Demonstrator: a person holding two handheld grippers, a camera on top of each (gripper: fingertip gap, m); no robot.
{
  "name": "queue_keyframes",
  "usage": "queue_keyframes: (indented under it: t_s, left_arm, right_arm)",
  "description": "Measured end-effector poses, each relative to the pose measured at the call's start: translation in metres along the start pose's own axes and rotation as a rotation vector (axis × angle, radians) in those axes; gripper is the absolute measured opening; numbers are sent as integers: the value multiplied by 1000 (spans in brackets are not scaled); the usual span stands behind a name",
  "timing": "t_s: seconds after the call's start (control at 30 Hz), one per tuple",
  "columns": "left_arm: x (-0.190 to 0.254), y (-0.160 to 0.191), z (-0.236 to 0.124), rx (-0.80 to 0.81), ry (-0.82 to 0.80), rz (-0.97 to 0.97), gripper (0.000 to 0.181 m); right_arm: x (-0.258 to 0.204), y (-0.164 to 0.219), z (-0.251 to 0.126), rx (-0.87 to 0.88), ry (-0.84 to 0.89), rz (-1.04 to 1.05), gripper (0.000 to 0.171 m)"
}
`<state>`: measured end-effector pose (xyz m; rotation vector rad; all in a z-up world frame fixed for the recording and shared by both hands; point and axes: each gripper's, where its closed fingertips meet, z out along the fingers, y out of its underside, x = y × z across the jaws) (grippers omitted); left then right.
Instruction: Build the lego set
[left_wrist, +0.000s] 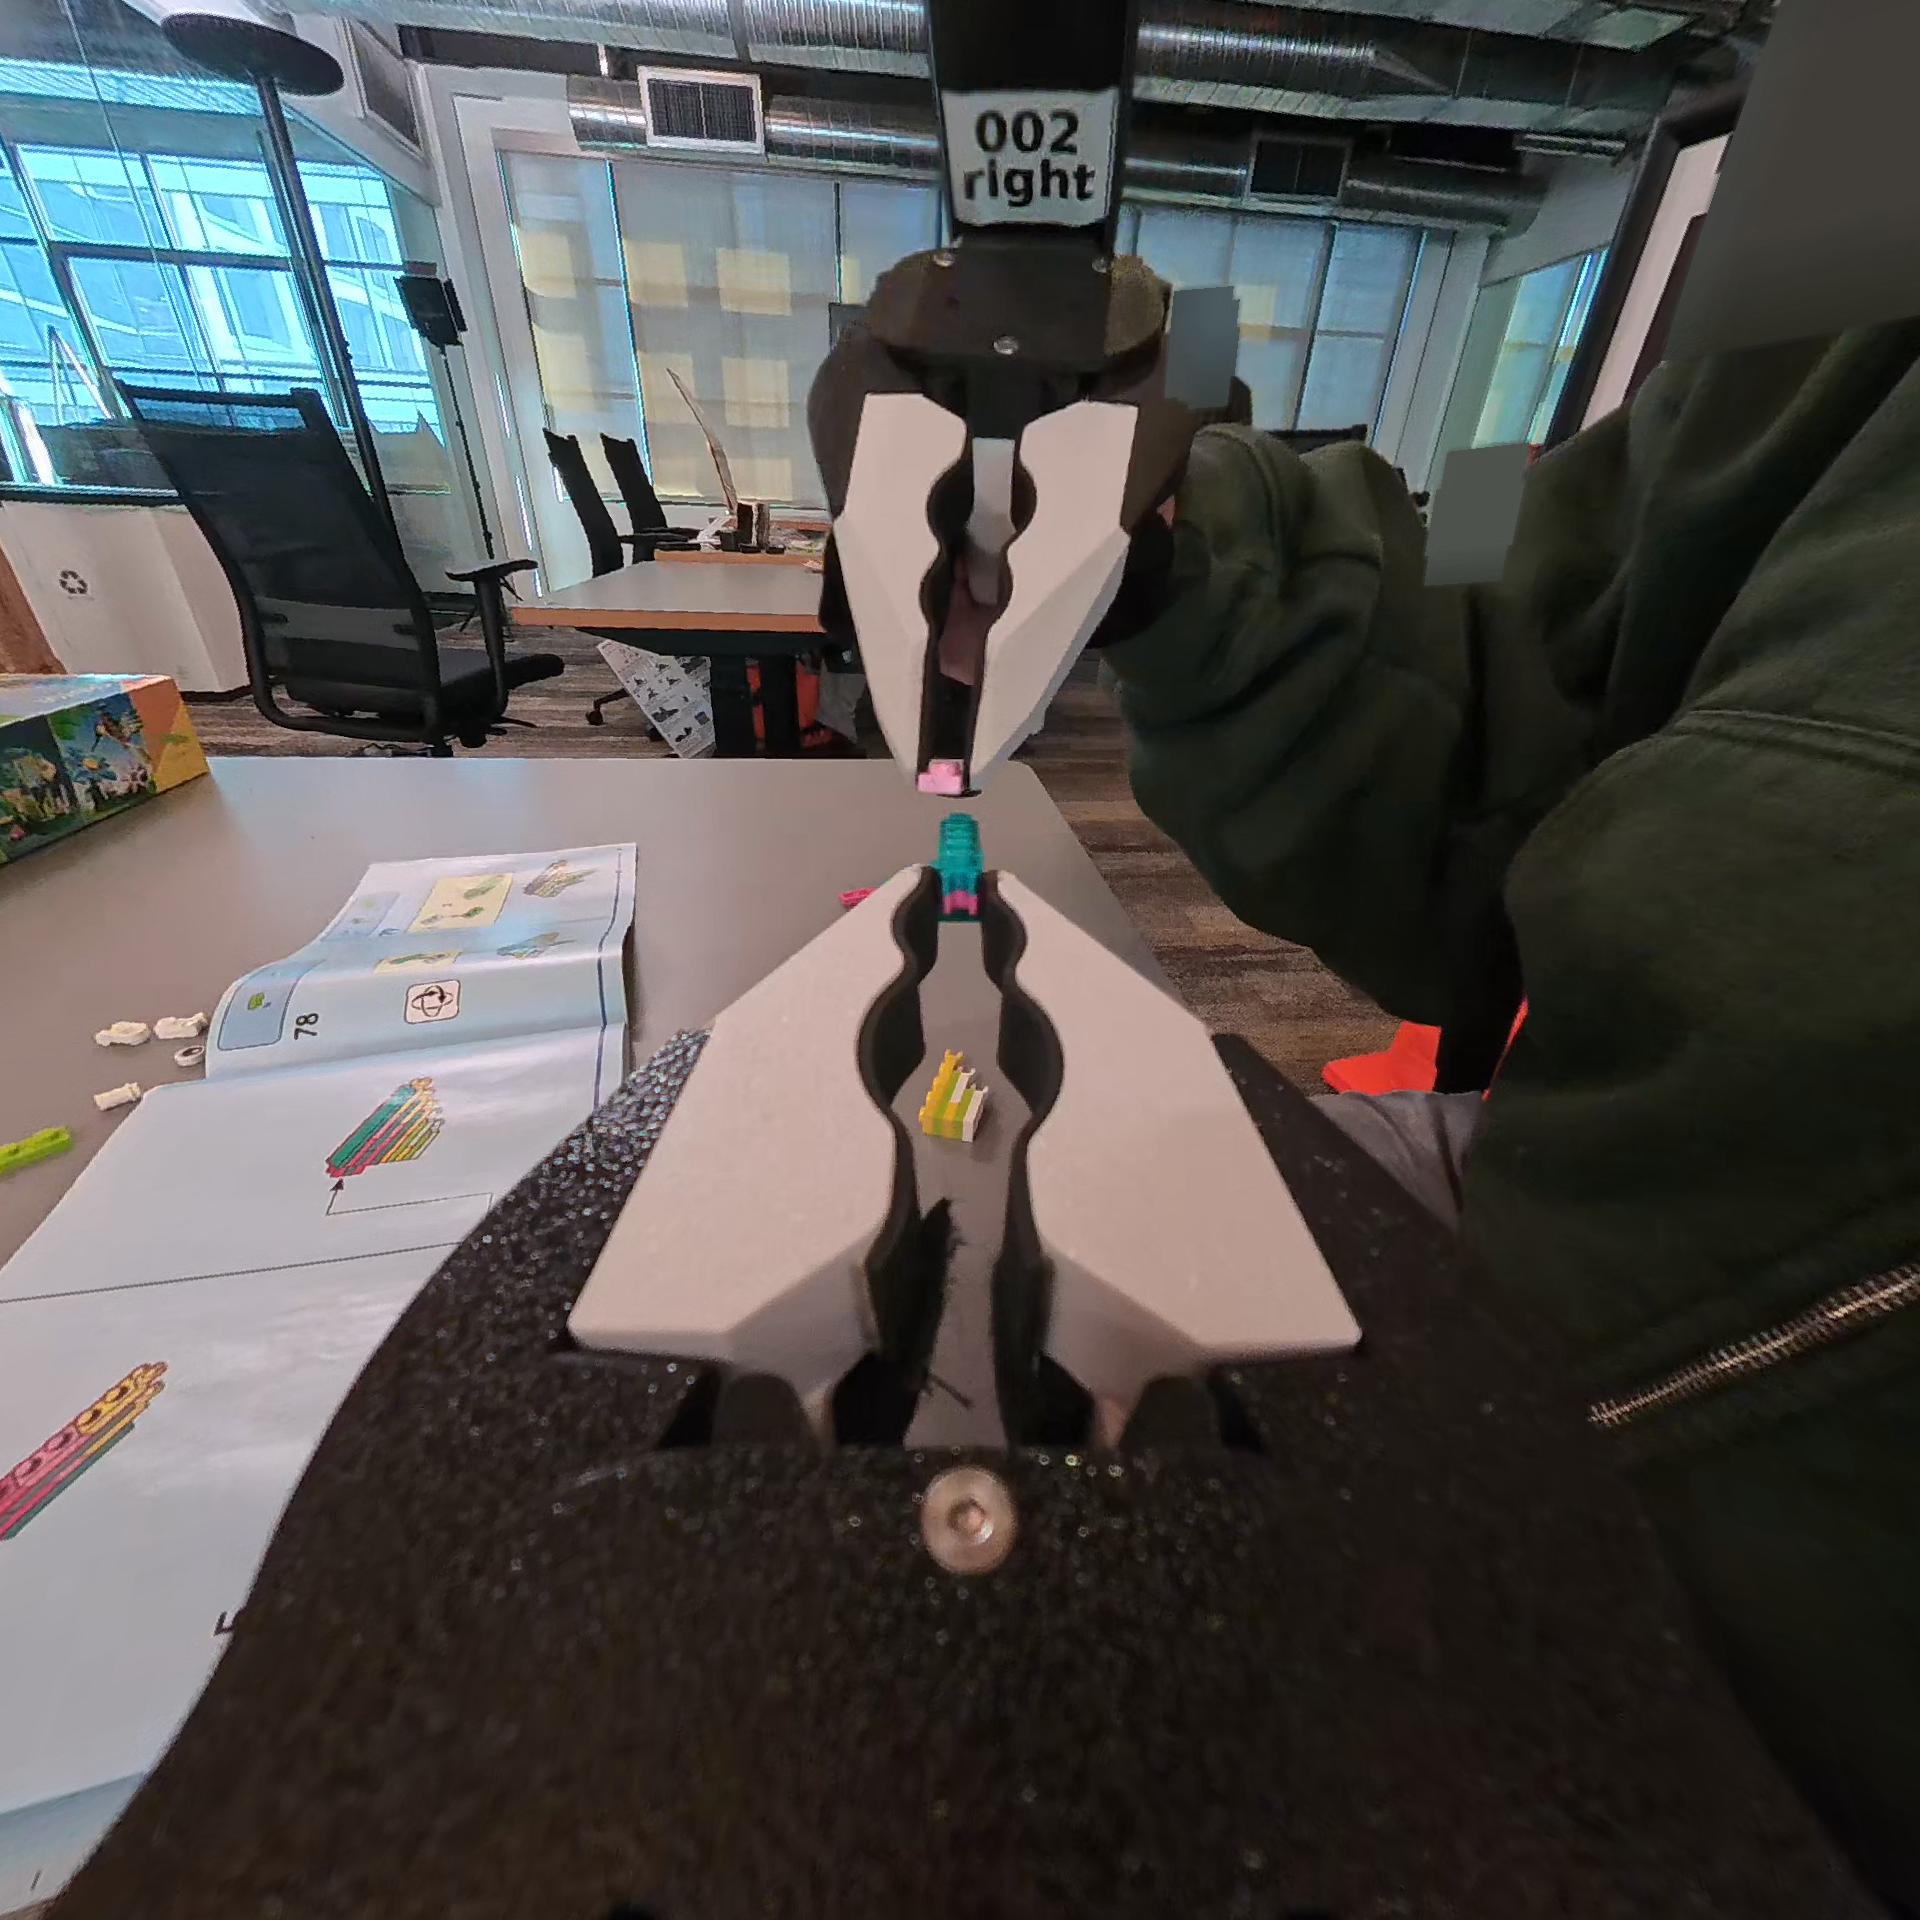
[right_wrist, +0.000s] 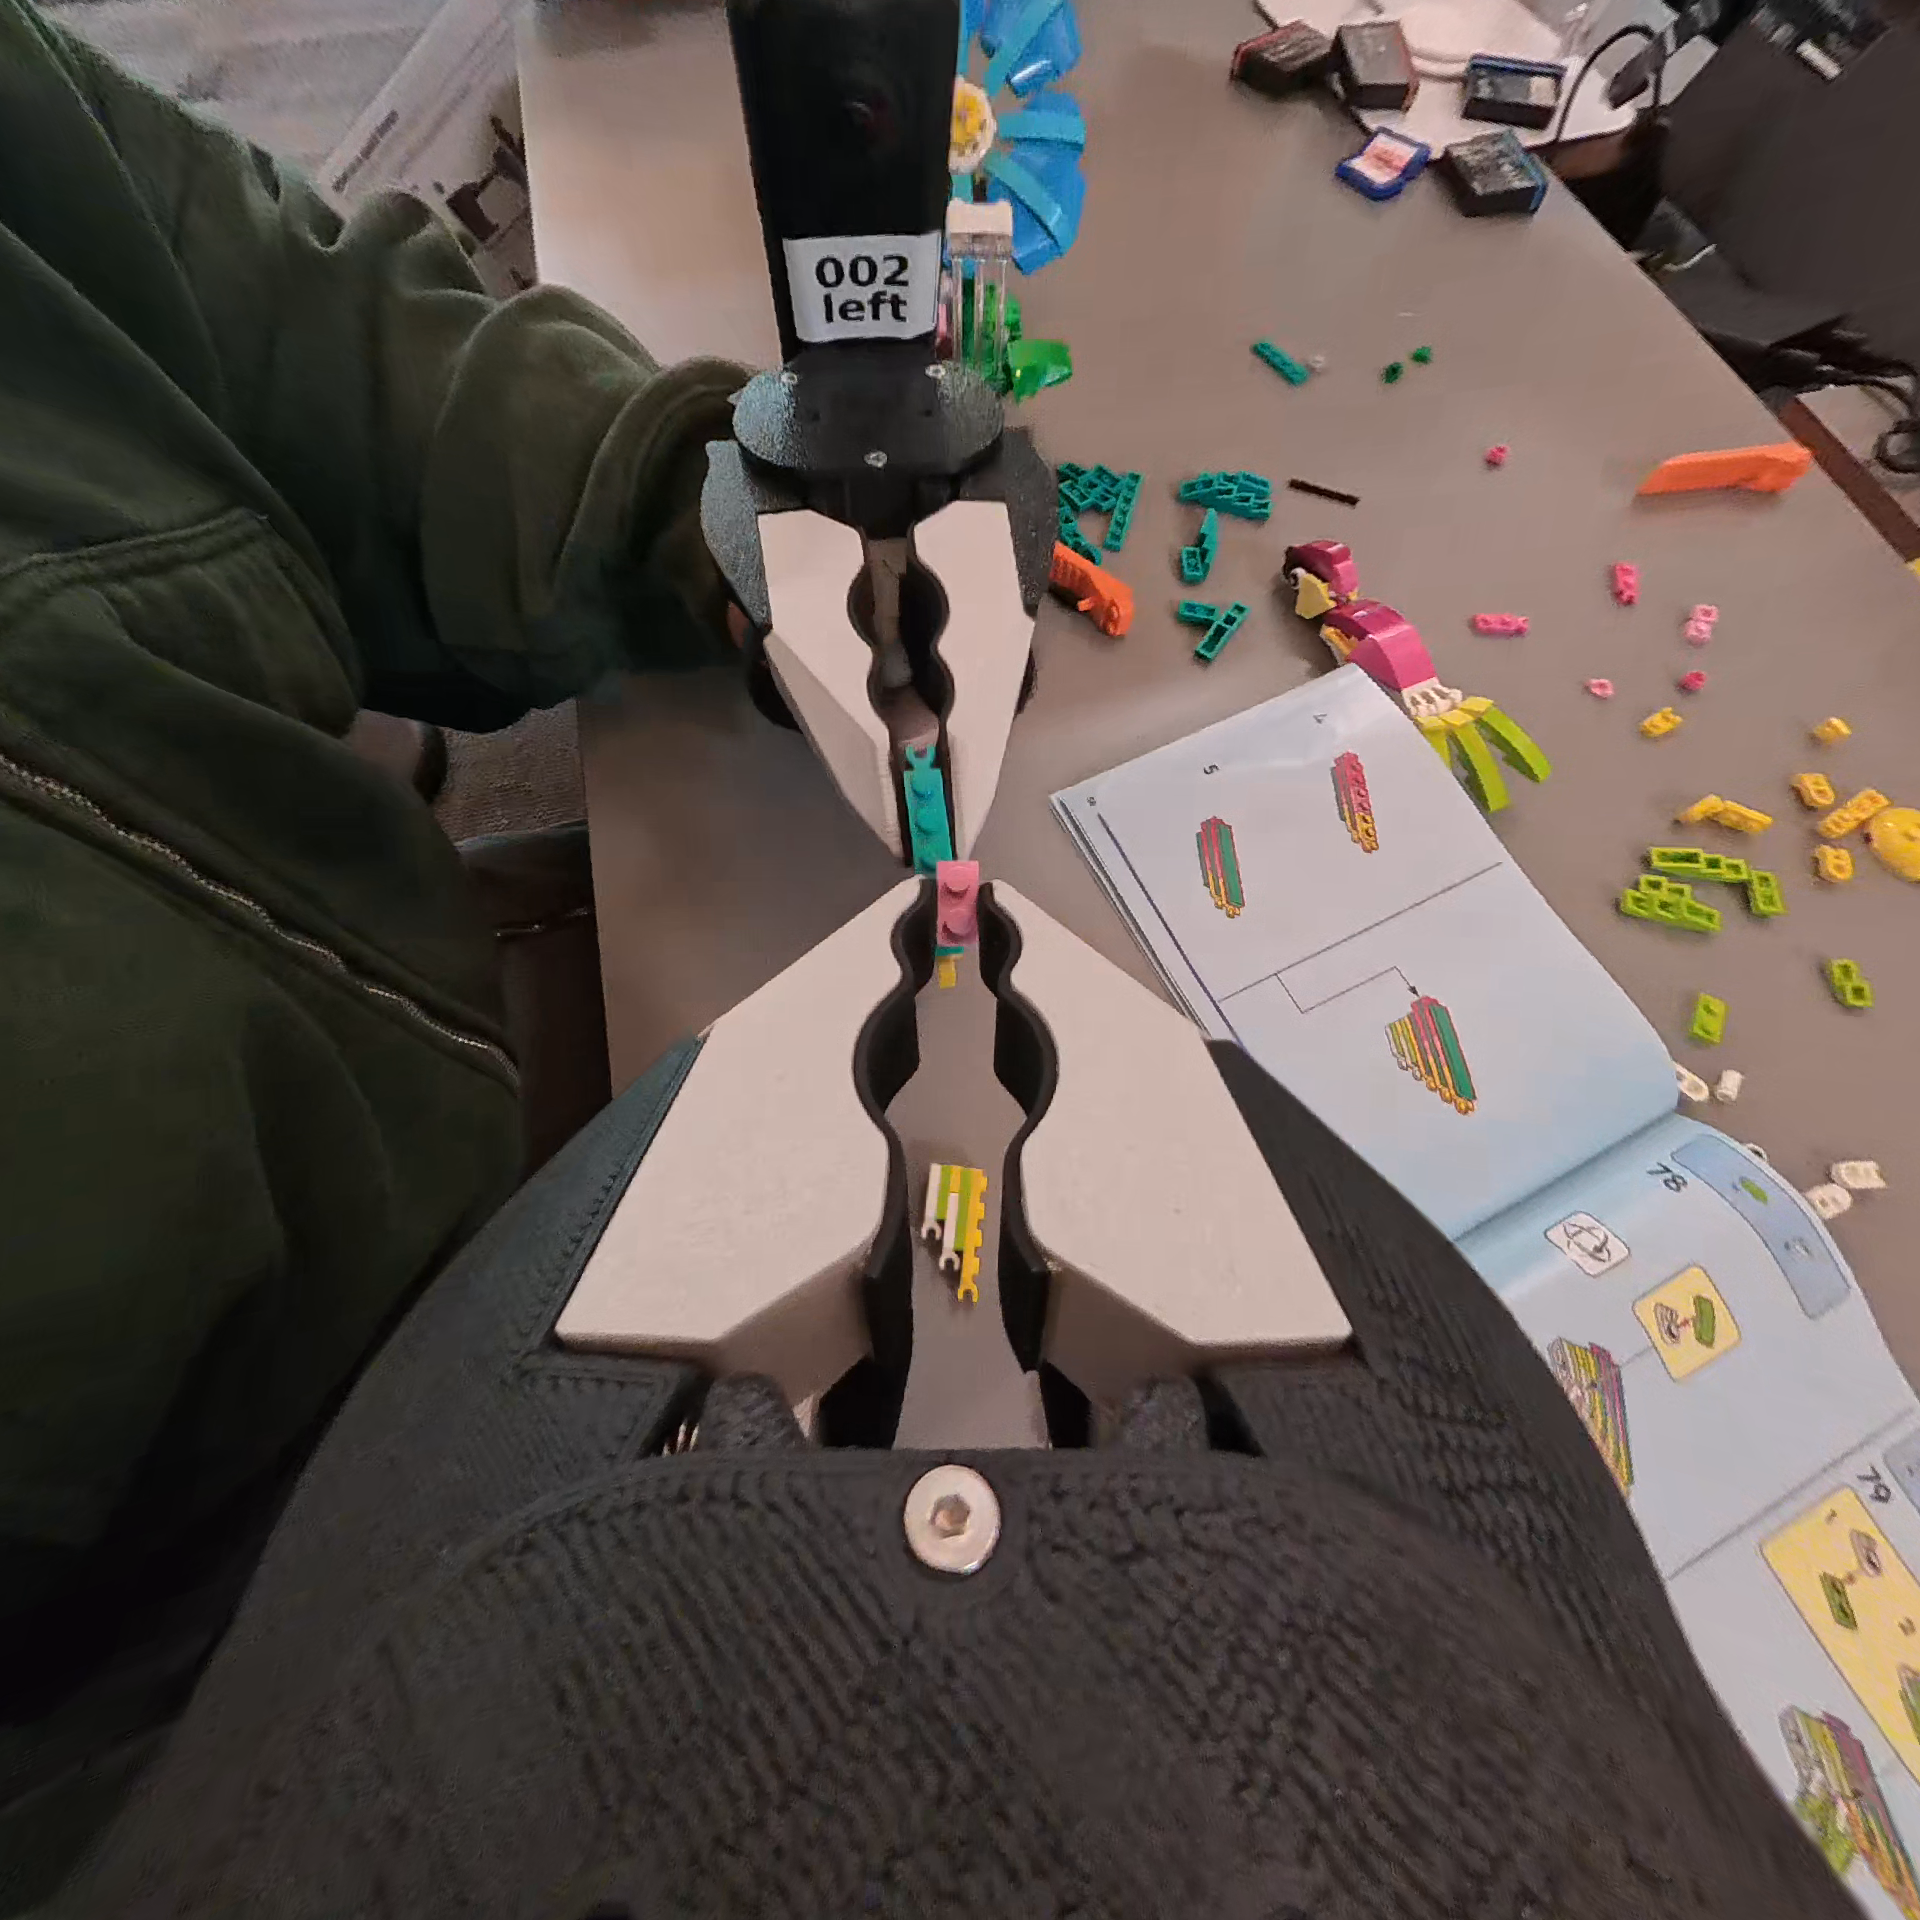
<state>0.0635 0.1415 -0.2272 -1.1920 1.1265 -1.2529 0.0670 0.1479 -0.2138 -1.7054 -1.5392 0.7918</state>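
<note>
Holding two small stacks tip to tip above the tabletop (right_wrist: 1351, 343), you have almost no weight to manage and a good deal of slipperiness. Your left gripper (left_wrist: 957, 894) has its jaws narrowed onto a teal and pink plate stack (left_wrist: 958, 868); your right gripper (right_wrist: 956, 914) has its jaws pinched on a pink plate piece (right_wrist: 956, 902) with a yellow bit beneath it. The two pieces sit just beside each other, and I cannot tell whether they touch. These are stiff, smooth, light plastic, so they likely twist in the pinch if you push off-axis. Keep the grip on the flat long sides, close to the joining end, and press squarely. A finished yellow, green and white stack (right_wrist: 958, 1224) lies on the tabletop below, near the open instruction booklet (right_wrist: 1382, 935).
</note>
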Motion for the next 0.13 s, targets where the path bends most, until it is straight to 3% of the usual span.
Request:
queue_keyframes:
  t_s: [0.03, 0.13]
  left_arm:
    - [0, 0, 0, 0, -1, 0, 6]
    - [0, 0, 0, 1, 3, 3, 6]
  right_arm:
    - [0, -1, 1, -10, -10, -2, 6]
    - [-3, -4, 5, -30, -46, -2, 6]
